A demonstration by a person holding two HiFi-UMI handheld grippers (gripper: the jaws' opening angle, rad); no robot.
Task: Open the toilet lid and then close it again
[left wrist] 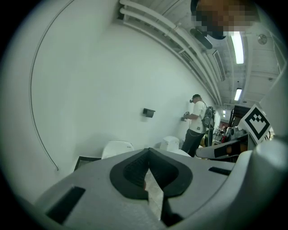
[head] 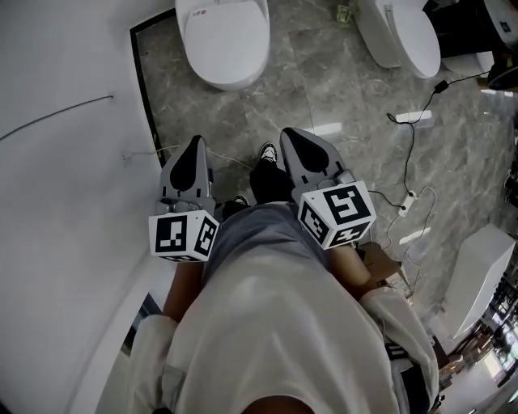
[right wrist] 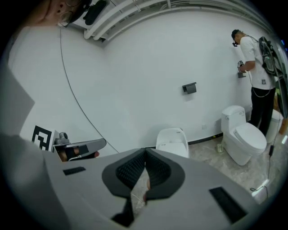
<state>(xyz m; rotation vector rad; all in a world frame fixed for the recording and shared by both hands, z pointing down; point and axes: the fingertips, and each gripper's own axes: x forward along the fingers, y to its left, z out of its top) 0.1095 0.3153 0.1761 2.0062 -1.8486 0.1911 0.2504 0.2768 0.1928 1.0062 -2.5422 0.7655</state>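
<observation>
The toilet [head: 222, 36] I want sits on the floor [head: 324, 93] well ahead of me, its lid [head: 227, 24] down flat. Its long axis runs straight away from my jaws, so the rounded front lip is the near end and the hinge is at the far end by the wall. My left gripper [head: 197, 144] has its jaws pressed together with nothing in them. My right gripper [head: 291, 133] is the same, tips meeting and empty. From above, the bowl lines up almost dead ahead of the left jaws and off to the left of the right ones, so I judge the left the better placed to get under that front lip. A second toilet [head: 401, 36] lies further right.
</observation>
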